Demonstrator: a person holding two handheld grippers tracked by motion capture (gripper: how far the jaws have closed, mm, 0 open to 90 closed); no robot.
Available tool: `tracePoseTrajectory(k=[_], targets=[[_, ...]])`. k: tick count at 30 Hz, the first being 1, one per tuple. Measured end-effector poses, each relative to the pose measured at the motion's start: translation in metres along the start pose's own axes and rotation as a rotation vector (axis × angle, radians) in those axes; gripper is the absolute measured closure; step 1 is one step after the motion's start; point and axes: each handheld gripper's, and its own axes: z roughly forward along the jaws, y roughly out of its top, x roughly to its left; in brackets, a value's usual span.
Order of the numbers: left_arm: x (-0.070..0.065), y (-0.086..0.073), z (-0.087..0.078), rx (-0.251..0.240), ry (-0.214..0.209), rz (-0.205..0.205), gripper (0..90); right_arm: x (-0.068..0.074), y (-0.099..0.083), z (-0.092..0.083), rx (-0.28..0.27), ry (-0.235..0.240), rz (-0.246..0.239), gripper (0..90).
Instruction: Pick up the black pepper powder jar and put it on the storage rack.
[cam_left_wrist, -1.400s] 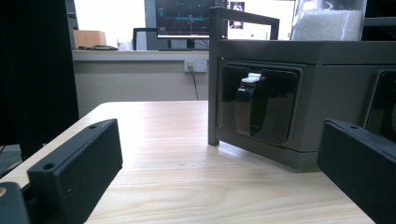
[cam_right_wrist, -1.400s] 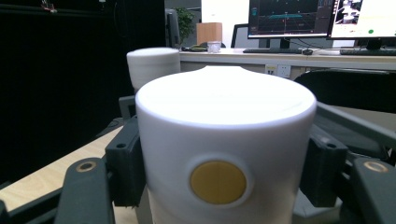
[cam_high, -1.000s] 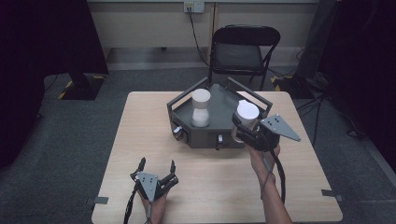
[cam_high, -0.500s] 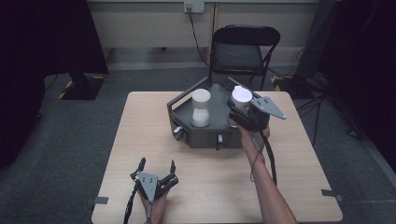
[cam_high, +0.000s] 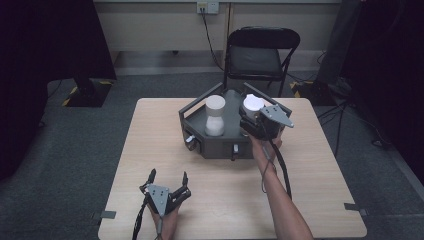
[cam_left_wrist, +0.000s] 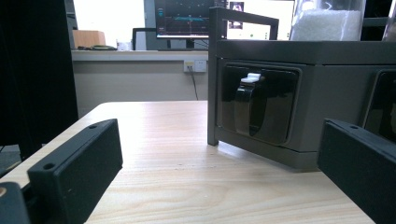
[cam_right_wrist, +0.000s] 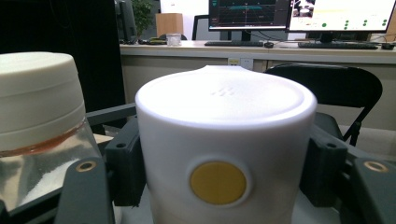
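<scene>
Your right gripper (cam_high: 252, 114) is clamped on the white container (cam_right_wrist: 224, 140); in the right gripper view both jaws press against its sides, and the yellow round mark faces the camera. You hold this container over the right part of the dark grey tray (cam_high: 192, 111), which stands on the worktop (cam_high: 150, 145) toward its far edge; whether its bottom already rests on the tray floor, I cannot tell. Just beside it, on its left, stands the clear jar with white lid (cam_high: 215, 116), filled with white grains; the two are near but apart.

Your left gripper (cam_high: 168, 181) rests near your edge of the worktop, jaws apart and nothing between them; it looks toward the front of the tray, where a dark latch (cam_left_wrist: 252, 107) sits.

I judge the step in hand is placing the container into the tray; the next move calls for lowering it straight, keeping clear of the jar, then opening the jaws only when it stands firm.
</scene>
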Motion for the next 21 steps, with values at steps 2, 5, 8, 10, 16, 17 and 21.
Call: tracePoseTrajectory(k=[2,5,8,10,16,17,21], targets=[[0.0000,0.0000,0.0000,0.000,0.000,0.000,0.2,0.0005,-0.0016,0.0002,-0.007,-0.004,0.000,30.0],[0.0000,0.0000,0.0000,0.000,0.000,0.000,0.2,0.0001,-0.0025,0.0001,-0.010,-0.003,-0.004,30.0],[0.0000,0.0000,0.0000,0.000,0.000,0.000,0.2,0.0007,-0.0043,-0.0011,-0.015,-0.005,-0.008,30.0],[0.0000,0.0000,0.0000,0.000,0.000,0.000,0.2,0.0021,-0.0058,-0.0019,-0.019,-0.007,-0.010,30.0],[0.0000,0.0000,0.0000,0.000,0.000,0.000,0.2,0.0063,-0.0081,-0.0038,-0.026,-0.019,-0.020,29.9],[0.0000,0.0000,0.0000,0.000,0.000,0.000,0.2,0.0063,-0.0082,-0.0037,-0.026,-0.019,-0.020,29.9],[0.0000,0.0000,0.0000,0.000,0.000,0.000,0.2,0.0058,-0.0083,-0.0035,-0.026,-0.017,-0.020,29.8]])
